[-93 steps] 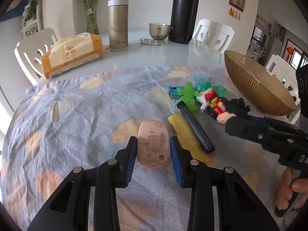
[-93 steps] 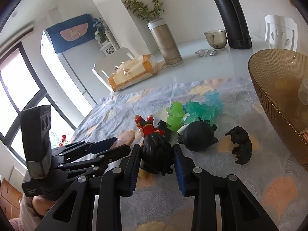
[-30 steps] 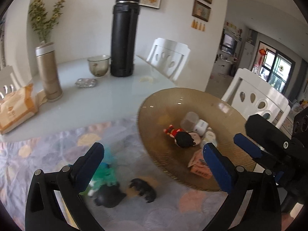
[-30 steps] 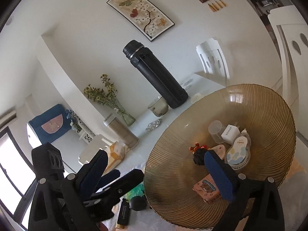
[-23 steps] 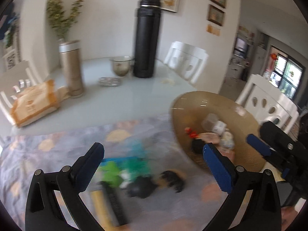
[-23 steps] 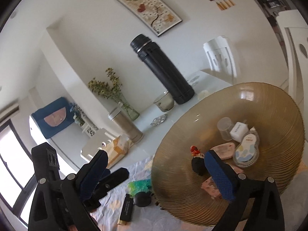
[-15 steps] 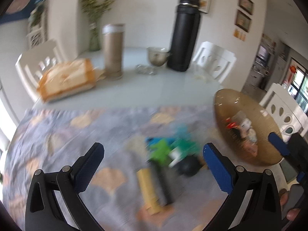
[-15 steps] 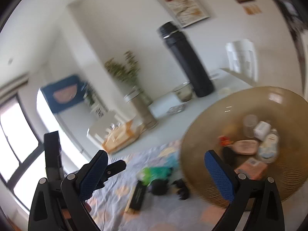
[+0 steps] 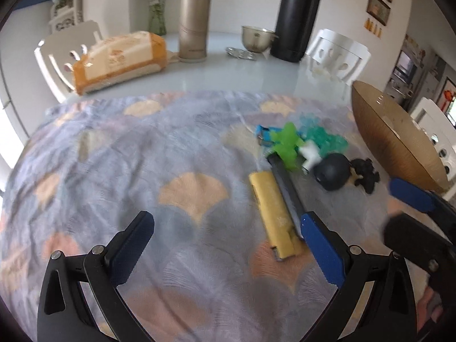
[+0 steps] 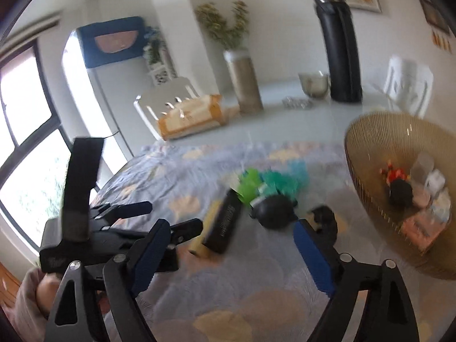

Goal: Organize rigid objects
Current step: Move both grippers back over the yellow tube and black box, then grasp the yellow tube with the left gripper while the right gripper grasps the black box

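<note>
My left gripper [image 9: 225, 239] is open and empty above the patterned cloth [image 9: 128, 171]. A yellow bar [image 9: 273, 216] and a black bar [image 9: 287, 191] lie just ahead of its right finger. Beyond them sit a green toy [image 9: 286, 142], teal pieces [image 9: 325, 139], a black ball [image 9: 333, 171] and a small black figure [image 9: 366, 172]. My right gripper [image 10: 230, 253] is open and empty, above the black bar [image 10: 225, 222] and the black ball [image 10: 275, 211]. The amber bowl [image 10: 367, 171] at the right holds a red doll [image 10: 399, 182] and several small items.
On the bare tabletop behind the cloth stand a gold flask [image 9: 193, 22], a tall black thermos [image 9: 296, 17], a metal cup [image 9: 256, 38] and an orange tissue pack [image 9: 119, 57]. White chairs [image 9: 68, 54] ring the table. The bowl's rim [image 9: 379, 131] is at the far right.
Both grippers let go of the pink item and the doll into the bowl, then swung back left and down over the cloth. Both are open and empty now.
</note>
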{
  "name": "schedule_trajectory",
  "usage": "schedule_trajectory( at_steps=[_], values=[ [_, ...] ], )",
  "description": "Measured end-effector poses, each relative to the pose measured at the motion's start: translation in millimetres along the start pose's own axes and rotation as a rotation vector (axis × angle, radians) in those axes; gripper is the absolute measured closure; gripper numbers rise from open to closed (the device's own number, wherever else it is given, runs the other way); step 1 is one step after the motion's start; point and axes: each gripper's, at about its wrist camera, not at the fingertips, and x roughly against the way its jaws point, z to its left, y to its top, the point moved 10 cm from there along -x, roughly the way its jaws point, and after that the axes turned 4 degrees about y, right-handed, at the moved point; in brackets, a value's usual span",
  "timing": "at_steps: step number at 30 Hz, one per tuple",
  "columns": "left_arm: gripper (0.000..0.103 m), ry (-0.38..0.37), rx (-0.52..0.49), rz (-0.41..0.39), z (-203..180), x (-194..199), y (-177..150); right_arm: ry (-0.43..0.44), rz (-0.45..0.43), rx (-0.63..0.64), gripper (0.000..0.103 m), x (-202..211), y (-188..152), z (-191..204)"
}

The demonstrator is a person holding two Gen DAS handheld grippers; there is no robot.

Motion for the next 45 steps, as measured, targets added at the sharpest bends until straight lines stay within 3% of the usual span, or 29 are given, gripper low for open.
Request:
schedule_trajectory(
  at_steps=[2,6,8,11,18,25,27,29,31,42,45],
  values=[
    [0.001,-0.015,-0.005,0.029,-4.6,-5.6,-5.9,-0.009,0.017,-0.022,0.019,-6.1,-3.0,-7.7],
    [0.000,0.071,-0.112,0.057,-14.4,-11.4,-14.7,0.007,0.040,-0.040,0.020,-14.4,-5.8,-10.8],
    [0.000,0.057,-0.124,0.056,-19.2,-10.3,-15.1,0.016,0.049,-0.049,0.022,-16.9,-7.4,-11.3],
    [0.000,0.076,-0.094,0.055,-10.5,-9.7,-13.9,-0.016,0.081,-0.026,0.036,-26.9,-11.3,-13.4],
    [0.000,0.140,0.002,0.055,30.6,-10.4,-8.5,-0.027,0.115,0.004,0.037,-40.8,-13.4,-10.7],
    [0.003,0.142,-0.005,0.050,31.1,-11.2,-7.2,-0.063,0.189,0.060,0.041,-58.8,-19.3,-3.5],
    [0.002,0.146,-0.011,0.051,30.2,-11.3,-7.7,-0.084,0.185,0.041,0.050,-59.6,-17.7,-9.9],
    [0.002,0.141,-0.010,0.052,30.5,-11.5,-7.2,-0.107,0.194,0.063,0.068,-62.4,-18.0,-9.3],
    [0.002,0.137,-0.005,0.052,31.9,-11.6,-6.9,-0.105,0.204,0.108,0.077,-64.9,-19.6,-1.6],
    [0.001,0.130,-0.022,0.054,25.3,-14.7,-4.6,-0.118,0.246,0.194,0.079,-34.0,-47.1,-1.4],
    [0.003,0.088,-0.083,0.055,7.0,-20.4,0.0,-0.143,0.234,0.201,0.070,-43.2,-40.8,-2.2]
  ],
)
